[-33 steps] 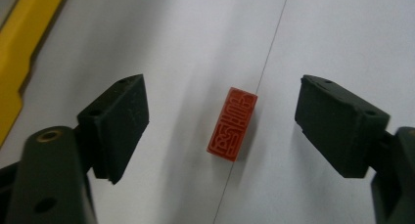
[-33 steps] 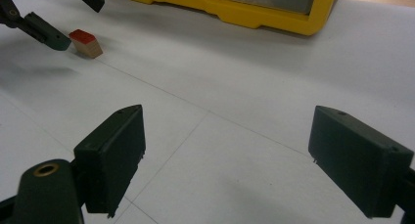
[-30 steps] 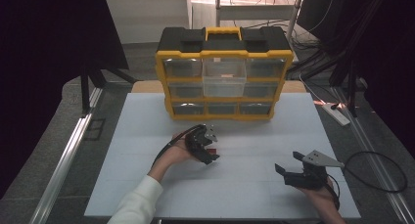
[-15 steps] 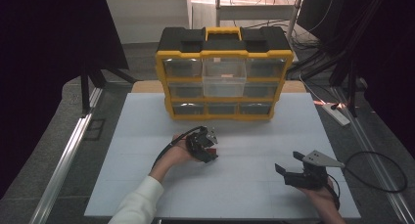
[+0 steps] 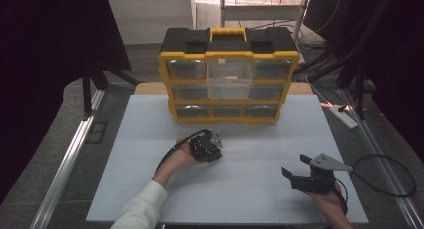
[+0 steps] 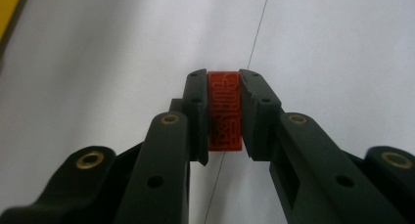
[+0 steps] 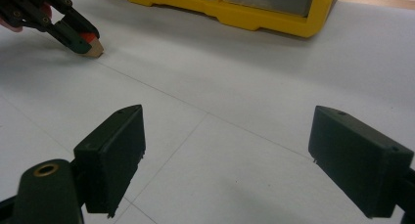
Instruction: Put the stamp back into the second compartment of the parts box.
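Two claws are at work on the white desk (image 5: 150,139), and each one is held in a person's hand. The left claw (image 6: 223,111) has just been closing, and now a small red block (image 6: 224,111) sits tight between its two black pads, which press on it from both sides. The block has bumpy marks on its face. From the right claw's camera it shows as a bit of red with a pale tip, at the end of the left claw and low against the desk. The claw squeezes the block by its flat sides, likely so it does not slip when it gets lifted. The block is near the middle of the desk, a little toward the left edge, in front of the yellow and black drawer box (image 5: 229,74) that stands at the far edge. One clear drawer (image 5: 229,78) in the middle of the box sticks out, maybe so that the block can go in. The right claw (image 5: 300,174) rests near the near right corner, well apart from the block, with its jaws wide open and nothing in them.
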Demonstrator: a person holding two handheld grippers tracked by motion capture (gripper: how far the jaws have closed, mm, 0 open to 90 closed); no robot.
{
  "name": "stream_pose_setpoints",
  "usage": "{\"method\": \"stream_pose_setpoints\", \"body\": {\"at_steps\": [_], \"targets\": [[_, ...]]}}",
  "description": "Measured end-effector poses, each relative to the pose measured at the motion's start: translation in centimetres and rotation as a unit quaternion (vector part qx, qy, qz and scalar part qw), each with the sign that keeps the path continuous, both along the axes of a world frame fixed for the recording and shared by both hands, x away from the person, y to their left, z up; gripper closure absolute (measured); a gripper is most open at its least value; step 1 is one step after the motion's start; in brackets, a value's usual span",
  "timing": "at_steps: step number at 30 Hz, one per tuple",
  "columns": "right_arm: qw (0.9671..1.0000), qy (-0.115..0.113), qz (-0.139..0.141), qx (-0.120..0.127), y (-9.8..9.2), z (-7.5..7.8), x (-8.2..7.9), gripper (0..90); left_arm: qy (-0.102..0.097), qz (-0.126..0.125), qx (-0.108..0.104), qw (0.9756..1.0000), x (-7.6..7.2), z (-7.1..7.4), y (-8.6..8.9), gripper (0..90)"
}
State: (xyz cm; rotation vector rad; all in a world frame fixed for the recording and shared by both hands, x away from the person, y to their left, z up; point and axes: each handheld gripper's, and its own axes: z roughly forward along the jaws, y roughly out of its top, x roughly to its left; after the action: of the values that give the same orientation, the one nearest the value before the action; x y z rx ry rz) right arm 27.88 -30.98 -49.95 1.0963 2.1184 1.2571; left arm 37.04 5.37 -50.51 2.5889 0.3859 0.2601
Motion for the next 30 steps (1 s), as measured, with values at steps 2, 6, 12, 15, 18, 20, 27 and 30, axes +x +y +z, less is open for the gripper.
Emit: {"method": "stream_pose_setpoints", "body": {"at_steps": [2,6,12,15,18,20,27,30], "targets": [[1.0000,0.000,0.000,0.000,0.0,0.0,0.0,14.2,-0.004,0.003,-0.006,1.0000,-0.1,0.3,0.2,74.8],[1.0000,-0.001,-0.001,0.000,0.0,0.0,0.0,14.3,-0.011,0.016,-0.028,0.9994,-0.4,1.1,0.7,74.8],[1.0000,0.000,-0.001,-0.001,0.0,0.0,0.0,14.2,-0.012,0.023,-0.053,0.9983,-0.8,1.9,1.2,74.7],[1.0000,-0.001,-0.001,-0.001,0.0,0.0,0.0,14.3,-0.015,0.024,-0.058,0.9979,-0.9,2.2,1.3,74.7],[1.0000,-0.001,-0.001,-0.001,0.0,0.0,0.0,14.2,-0.020,0.026,-0.062,0.9976,-1.1,2.5,1.4,74.7],[1.0000,-0.001,-0.001,-0.001,0.0,0.0,0.0,14.3,-0.021,0.026,-0.066,0.9973,-1.2,2.7,1.5,74.7],[1.0000,-0.001,0.001,-0.001,0.1,0.0,0.0,14.3,-0.023,0.029,-0.081,0.9961,-1.7,3.1,1.8,74.6],[1.0000,-0.001,0.001,-0.001,0.1,0.0,0.0,14.3,-0.026,0.032,-0.085,0.9956,-1.9,3.3,1.9,74.7]]}}
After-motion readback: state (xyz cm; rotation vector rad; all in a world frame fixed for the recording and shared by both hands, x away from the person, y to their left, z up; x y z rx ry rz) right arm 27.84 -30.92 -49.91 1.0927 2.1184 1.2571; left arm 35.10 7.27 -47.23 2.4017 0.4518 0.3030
